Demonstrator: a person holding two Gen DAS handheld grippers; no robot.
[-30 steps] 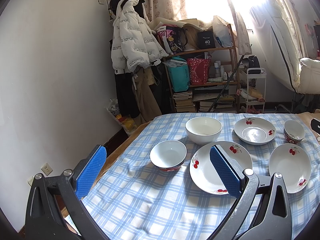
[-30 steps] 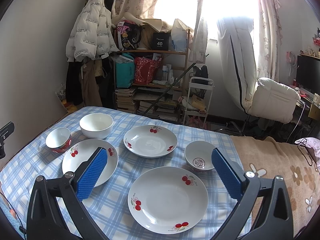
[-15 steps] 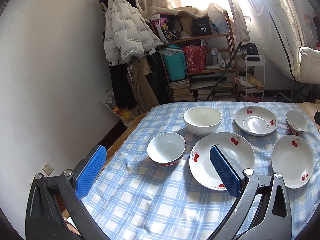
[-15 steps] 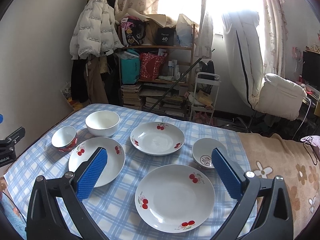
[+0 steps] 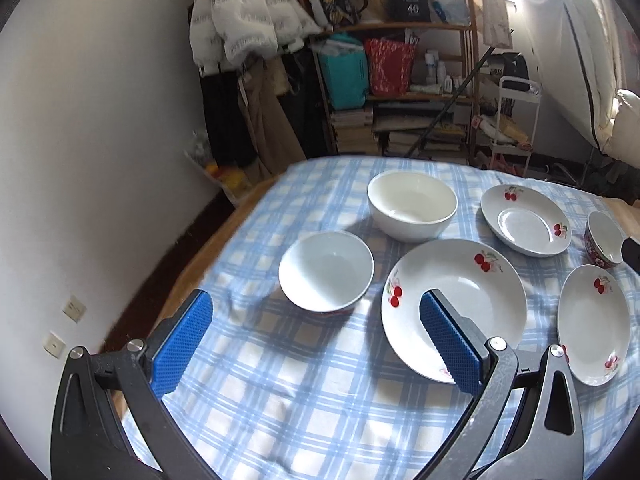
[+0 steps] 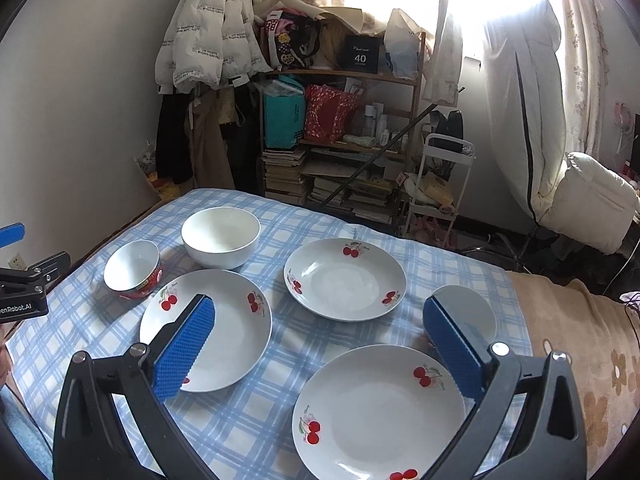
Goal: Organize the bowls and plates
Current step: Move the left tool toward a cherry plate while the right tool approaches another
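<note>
Both grippers hang wide open and empty over a checked table set with three plates and three bowls.

The left gripper (image 5: 316, 338) spreads its blue pads (image 5: 182, 348) wide above the blue checked tablecloth (image 5: 304, 412), just near of a small red-sided bowl (image 5: 326, 270), its right pad over the near rim of a cherry-print plate (image 5: 456, 300). The right gripper (image 6: 320, 346) is likewise spread wide, its left pad over that same plate (image 6: 232, 328), its right pad in front of a second small bowl (image 6: 472, 310), with the nearest plate (image 6: 378, 408) between and below the fingers. Farther off sit a deep cherry plate (image 6: 346, 278) in the middle and a large white bowl (image 6: 220, 236) at far left, beside the red-sided bowl (image 6: 134, 268). Beyond the table stand a cluttered shelf (image 6: 340, 136) and a hanging white jacket (image 6: 204, 36).
</note>
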